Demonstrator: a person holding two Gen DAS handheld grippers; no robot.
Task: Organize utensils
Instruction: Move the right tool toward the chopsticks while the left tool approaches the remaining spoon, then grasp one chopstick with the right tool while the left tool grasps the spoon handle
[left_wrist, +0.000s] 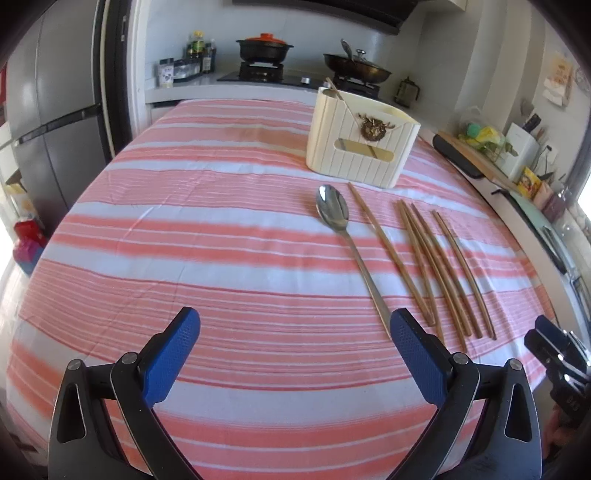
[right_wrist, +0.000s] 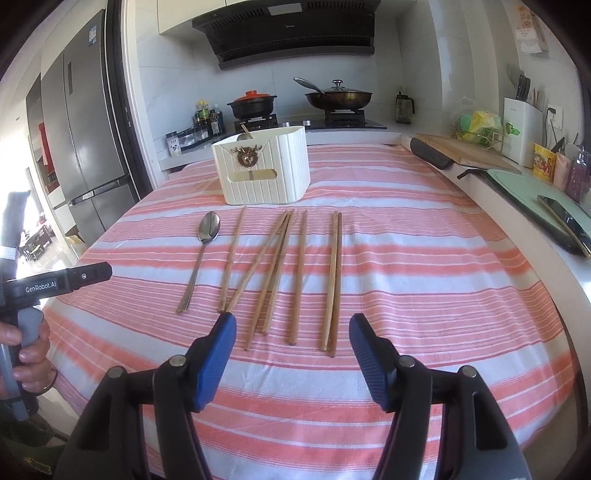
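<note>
A metal spoon (left_wrist: 334, 216) (right_wrist: 207, 230) and several wooden chopsticks (left_wrist: 436, 258) (right_wrist: 299, 273) lie side by side on the striped tablecloth. A cream utensil holder (left_wrist: 360, 146) (right_wrist: 264, 170) stands behind them with a utensil handle sticking out of it. My left gripper (left_wrist: 295, 325) is open and empty, near the front edge, left of the spoon's handle. My right gripper (right_wrist: 291, 328) is open and empty, just in front of the chopsticks' near ends. The right gripper's body (left_wrist: 557, 354) shows at the right edge of the left wrist view.
The table (right_wrist: 424, 258) has a pink and white striped cloth. A counter (right_wrist: 517, 184) with a cutting board, knife block and packets runs along the right. A stove with a pot and a pan stands behind. A fridge (right_wrist: 85, 147) is at the left.
</note>
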